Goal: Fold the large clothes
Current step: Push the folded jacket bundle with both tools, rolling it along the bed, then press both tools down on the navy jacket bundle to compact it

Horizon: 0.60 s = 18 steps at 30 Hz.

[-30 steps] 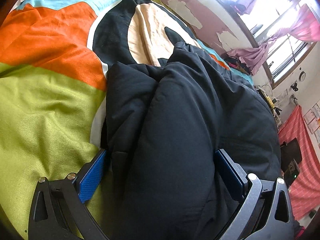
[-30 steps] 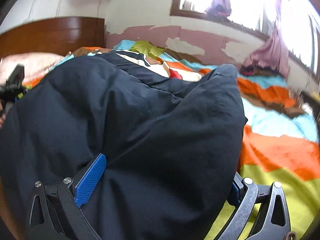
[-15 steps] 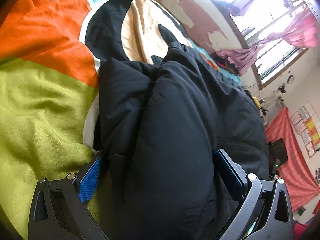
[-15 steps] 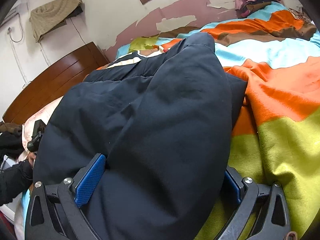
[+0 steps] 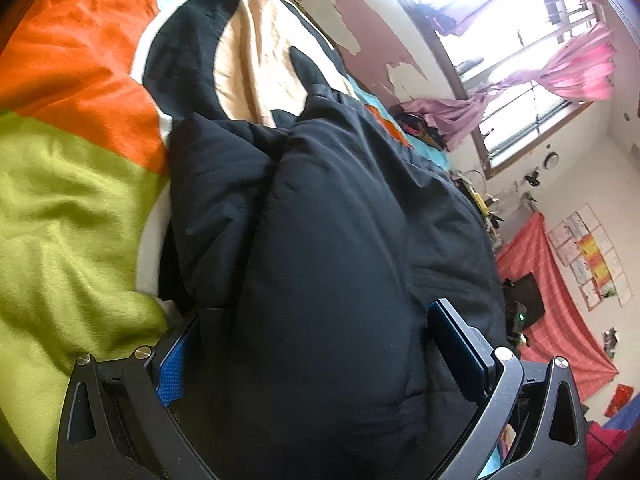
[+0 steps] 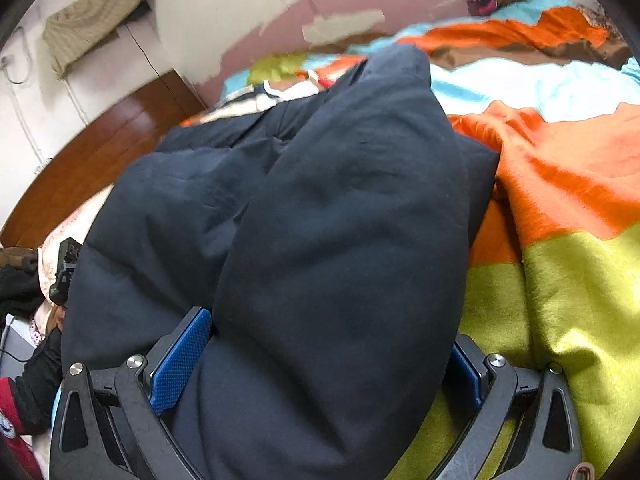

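A big padded black garment (image 5: pixel 328 240) lies bunched on the bed, filling the middle of both views. My left gripper (image 5: pixel 320 344) has a thick roll of it wedged between its blue pads (image 5: pixel 456 344), jaws wide but pressed against the fabric. In the right wrist view the same black garment (image 6: pixel 340 232) runs away from me toward the wall. My right gripper (image 6: pixel 320 348) clamps another thick fold of it, with one blue pad (image 6: pixel 180 360) showing on the left and the other mostly buried.
A blanket with green, orange, blue and black patches (image 5: pixel 72 184) covers the bed. A wooden headboard (image 6: pixel 104 152) stands at the left in the right view, a person's dark sleeve (image 6: pixel 36 384) low left. A window with pink curtains (image 5: pixel 560 64) is beyond.
Both grippers have kept their hold on the garment. The right camera swung down and toward the bed over the second; the garment now lies lower and flatter. The left view tilted slightly.
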### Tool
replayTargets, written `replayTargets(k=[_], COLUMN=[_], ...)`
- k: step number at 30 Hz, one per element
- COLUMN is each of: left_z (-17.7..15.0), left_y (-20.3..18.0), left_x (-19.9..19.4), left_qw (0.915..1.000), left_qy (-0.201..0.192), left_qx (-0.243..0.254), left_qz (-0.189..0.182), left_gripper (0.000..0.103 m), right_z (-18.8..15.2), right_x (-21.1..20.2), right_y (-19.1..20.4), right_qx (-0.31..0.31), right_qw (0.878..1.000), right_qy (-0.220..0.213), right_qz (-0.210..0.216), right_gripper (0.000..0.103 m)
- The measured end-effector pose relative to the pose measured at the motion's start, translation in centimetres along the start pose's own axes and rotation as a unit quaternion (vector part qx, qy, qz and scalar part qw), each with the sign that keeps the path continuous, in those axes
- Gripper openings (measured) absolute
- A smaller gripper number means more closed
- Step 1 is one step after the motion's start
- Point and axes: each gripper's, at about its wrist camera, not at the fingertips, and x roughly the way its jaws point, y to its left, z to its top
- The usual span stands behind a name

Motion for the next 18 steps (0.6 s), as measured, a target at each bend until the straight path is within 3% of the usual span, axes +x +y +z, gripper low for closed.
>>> replayTargets(k=[5, 7, 8, 10, 12, 15, 18], left_z=[-0.1, -0.4, -0.6, -1.0, -1.5, -2.8, -4.5], left_y=[-1.7, -2.5, -3.0, -4.2, -5.3, -7.5, -10.7], left_x=[0.6, 0.5, 0.3, -0.1, -0.3, -0.7, -1.7], left_qw=[0.9989, 0.9974, 0.9959, 0.9922, 0.9887, 0.9833, 0.9734], left_qy=[0.002, -0.004, -0.013, -0.029, -0.044, -0.062, -0.073], left_qx=[0.030, 0.040, 0.047, 0.058, 0.053, 0.046, 0.079], left_qz=[0.037, 0.060, 0.076, 0.106, 0.133, 0.165, 0.202], left_gripper=[0.097, 0.086, 0.082, 0.064, 0.050, 0.032, 0.024], right_z=[1.0, 1.1, 1.1, 1.0, 0.8, 0.5, 0.1], right_x=[0.9, 0.9, 0.7, 0.0, -1.0, -2.1, -3.3], right_y=[0.2, 1.1, 1.6, 2.3, 3.3, 5.1, 7.5], right_qx=[0.042, 0.032, 0.030, 0.024, 0.014, 0.000, -0.032], right_qw=[0.998, 0.997, 0.997, 0.998, 0.998, 0.997, 0.994], right_qy=[0.056, 0.064, 0.063, 0.051, 0.037, 0.027, 0.022], right_qz=[-0.003, -0.019, -0.023, -0.031, -0.045, -0.071, -0.098], right_gripper=[0.103, 0.099, 0.090, 0.076, 0.055, 0.036, 0.026])
